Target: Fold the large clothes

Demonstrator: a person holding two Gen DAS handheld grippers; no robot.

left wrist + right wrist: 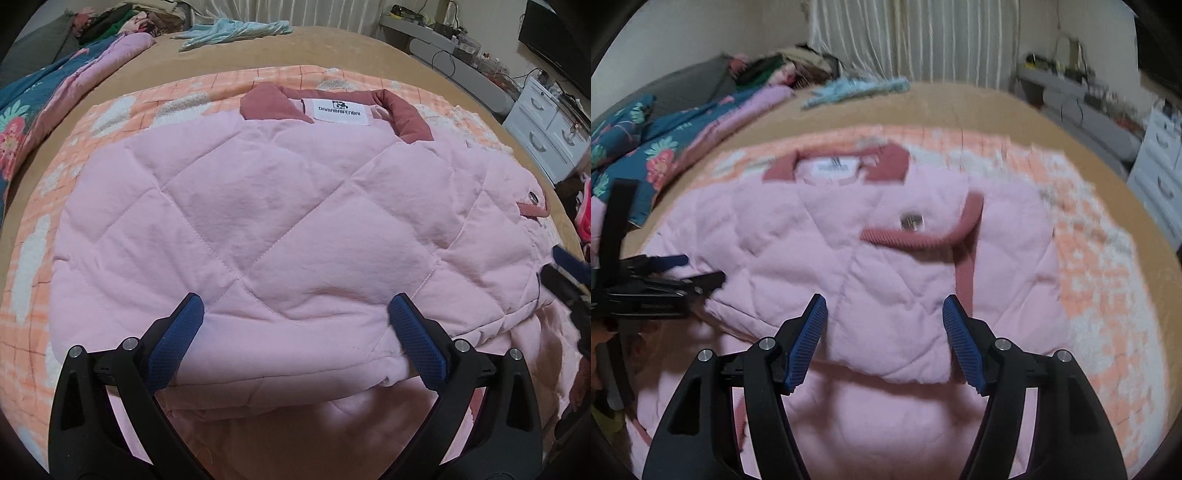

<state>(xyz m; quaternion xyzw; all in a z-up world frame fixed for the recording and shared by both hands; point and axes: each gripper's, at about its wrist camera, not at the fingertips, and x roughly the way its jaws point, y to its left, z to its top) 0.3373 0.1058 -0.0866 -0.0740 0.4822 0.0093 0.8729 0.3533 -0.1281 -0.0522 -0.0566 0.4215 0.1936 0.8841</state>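
**Folded quilted jacket on the bed**

The pink quilted jacket [258, 206] lies on the peach checked blanket [48, 206]. Left claw [295, 332] and right claw [884, 332] both spread, empty, over its near fold. Right view blurred; at 12 o'clock the collar label [833, 168] is unreadable.

Soft, even indoor light; left wrist view is sharp, right wrist view is motion-blurred; edges are fisheye-bent w/ dark vignetting.

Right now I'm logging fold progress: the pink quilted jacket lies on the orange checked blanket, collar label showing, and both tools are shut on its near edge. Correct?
Not quite. Both wrist views show the left tool and right tool open over the pink quilted jacket, gripping nothing. The orange checked blanket and collar label are as you say.
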